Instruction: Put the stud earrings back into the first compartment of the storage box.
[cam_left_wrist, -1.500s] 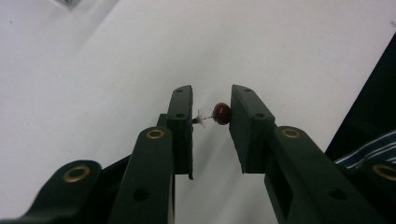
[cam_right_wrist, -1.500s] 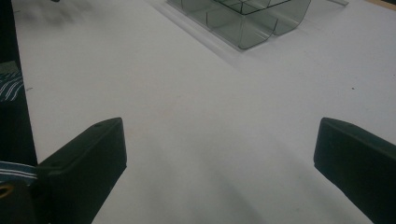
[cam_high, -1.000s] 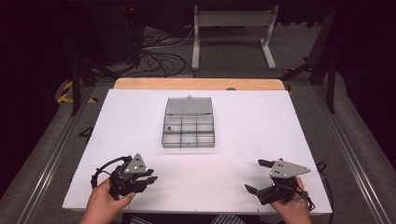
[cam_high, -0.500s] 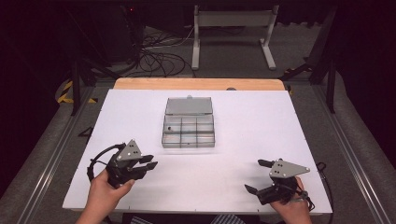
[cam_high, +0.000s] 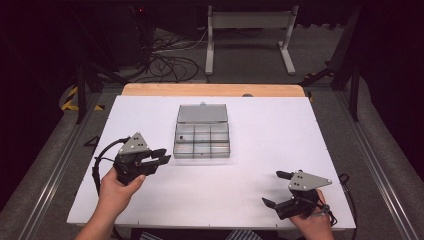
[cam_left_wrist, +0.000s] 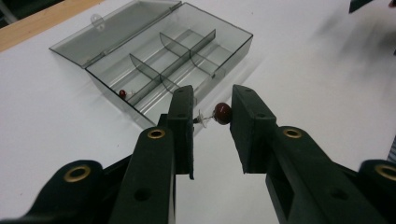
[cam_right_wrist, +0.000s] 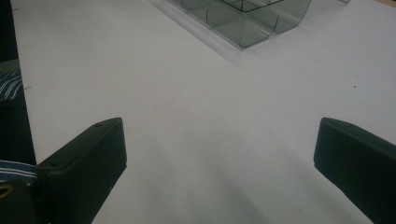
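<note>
Jaws of the left gripper (cam_left_wrist: 212, 100) are clamped on a red bead (cam_left_wrist: 222, 113) near the organizer box (cam_high: 202, 135) — right gripper (cam_high: 273, 189) jaws are spread wide.

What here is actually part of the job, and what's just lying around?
In use:
- left gripper, seemingly holding a dark red bead earring
- open clear compartment box
- second red bead inside it

Just there:
- right gripper, open and idle
- floor cables
- metal stand

No readable txt, labels, brands or nos. anywhere.
</note>
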